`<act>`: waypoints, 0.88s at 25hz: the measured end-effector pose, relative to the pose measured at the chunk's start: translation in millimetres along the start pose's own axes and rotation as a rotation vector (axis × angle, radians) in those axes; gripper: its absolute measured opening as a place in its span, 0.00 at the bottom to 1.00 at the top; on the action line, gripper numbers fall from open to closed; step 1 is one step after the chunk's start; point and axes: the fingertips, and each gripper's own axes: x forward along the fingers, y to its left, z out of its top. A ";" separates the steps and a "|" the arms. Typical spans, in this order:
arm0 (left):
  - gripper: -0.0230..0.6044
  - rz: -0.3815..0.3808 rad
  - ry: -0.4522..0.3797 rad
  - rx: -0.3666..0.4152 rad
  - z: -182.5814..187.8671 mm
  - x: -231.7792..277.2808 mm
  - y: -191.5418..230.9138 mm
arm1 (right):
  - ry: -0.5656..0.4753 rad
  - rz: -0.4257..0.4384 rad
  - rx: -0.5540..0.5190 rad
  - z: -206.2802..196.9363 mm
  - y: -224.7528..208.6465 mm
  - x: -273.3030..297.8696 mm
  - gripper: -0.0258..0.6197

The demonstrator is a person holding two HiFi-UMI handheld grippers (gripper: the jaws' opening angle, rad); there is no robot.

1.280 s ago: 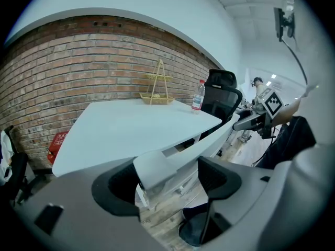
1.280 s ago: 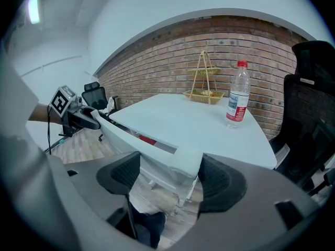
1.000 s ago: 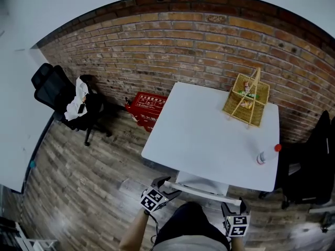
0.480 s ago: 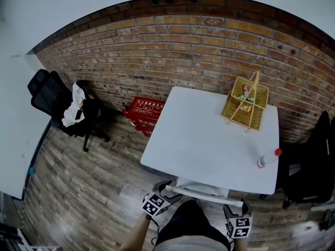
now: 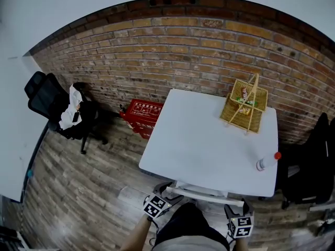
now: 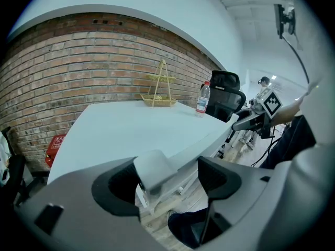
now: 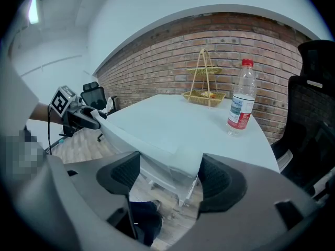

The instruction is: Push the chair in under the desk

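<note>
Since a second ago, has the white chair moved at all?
Yes, slightly. The white chair has slid further under the desk: less of it shows past the desk's near edge.

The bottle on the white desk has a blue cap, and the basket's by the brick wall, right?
The bottle has a red cap, not blue; the right gripper view shows it. The basket is on the desk by the brick wall.
</note>
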 end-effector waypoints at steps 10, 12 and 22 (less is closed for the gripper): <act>0.60 -0.002 -0.007 -0.001 8.1 6.0 6.1 | -0.018 0.005 -0.001 9.8 -4.1 7.6 0.58; 0.60 -0.001 -0.008 -0.002 9.6 7.3 7.0 | -0.026 0.004 -0.002 12.4 -5.7 9.0 0.58; 0.60 0.000 -0.007 -0.003 13.5 10.6 10.4 | -0.021 0.005 -0.004 17.1 -8.6 12.5 0.58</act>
